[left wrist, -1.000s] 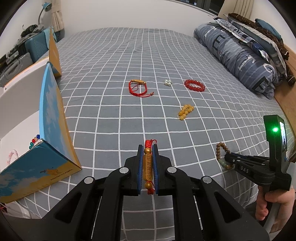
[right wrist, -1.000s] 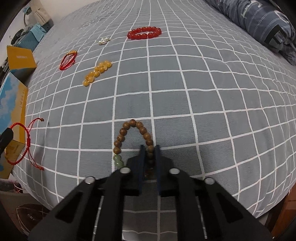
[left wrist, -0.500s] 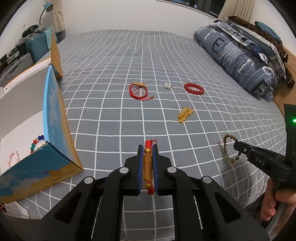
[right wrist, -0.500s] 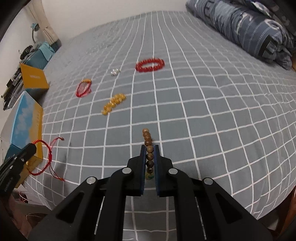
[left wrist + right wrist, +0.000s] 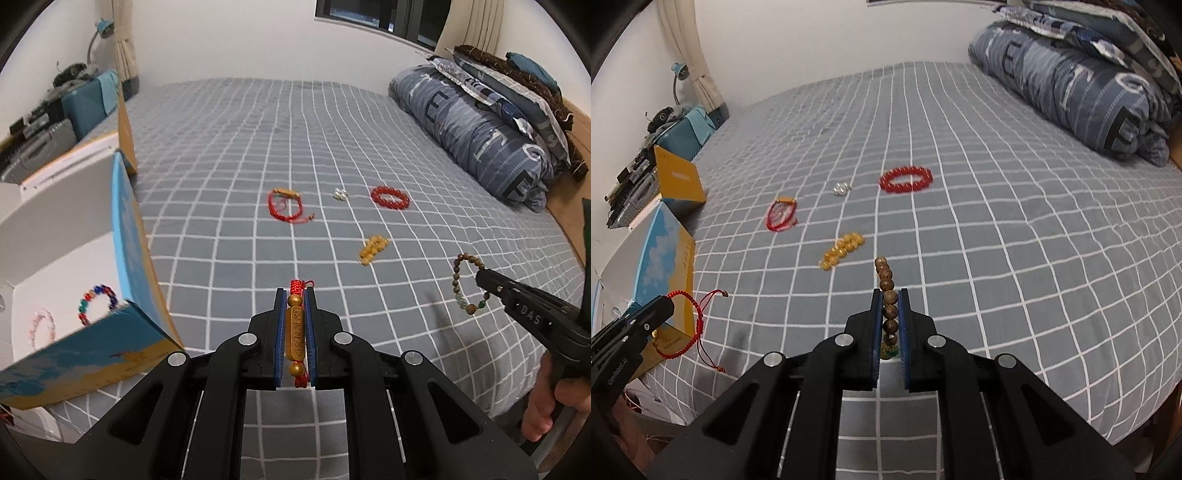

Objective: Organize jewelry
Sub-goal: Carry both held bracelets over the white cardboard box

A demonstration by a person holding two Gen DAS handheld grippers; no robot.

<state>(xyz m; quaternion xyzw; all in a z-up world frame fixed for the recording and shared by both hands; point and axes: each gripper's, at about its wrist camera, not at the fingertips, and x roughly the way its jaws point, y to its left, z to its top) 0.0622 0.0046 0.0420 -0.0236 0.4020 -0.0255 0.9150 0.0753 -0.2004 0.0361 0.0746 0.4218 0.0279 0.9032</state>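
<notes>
At the bottom centre of the left wrist view the left gripper (image 5: 295,295) is clamped on a red cord bracelet (image 5: 296,334), its engraved gold bar pinched lengthwise between the blue pads; in the right wrist view the cord loop hangs free from that gripper at the lower left. At the bottom centre of the right wrist view the right gripper (image 5: 889,295) is clamped on a wooden bead bracelet (image 5: 888,295), the beads running up between the pads and past the tips; seen from the left wrist camera it dangles as an open loop at the right edge, clear of the bed (image 5: 236,206). A hand (image 5: 554,402) grips that tool's handle in the lower right corner.

At the lower left of the left wrist view stands an open blue and yellow box (image 5: 92,350) with a multicoloured bead bracelet (image 5: 96,302) and a pale pink bracelet (image 5: 42,326) lying on its white inside.

Further up the grey checked bed lie a heap of yellow beads (image 5: 373,249), then a second red cord bracelet (image 5: 286,206), a small silvery piece (image 5: 340,194) and a red bead bracelet (image 5: 390,197), well apart. A rolled blue quilt (image 5: 476,129) fills the upper right
</notes>
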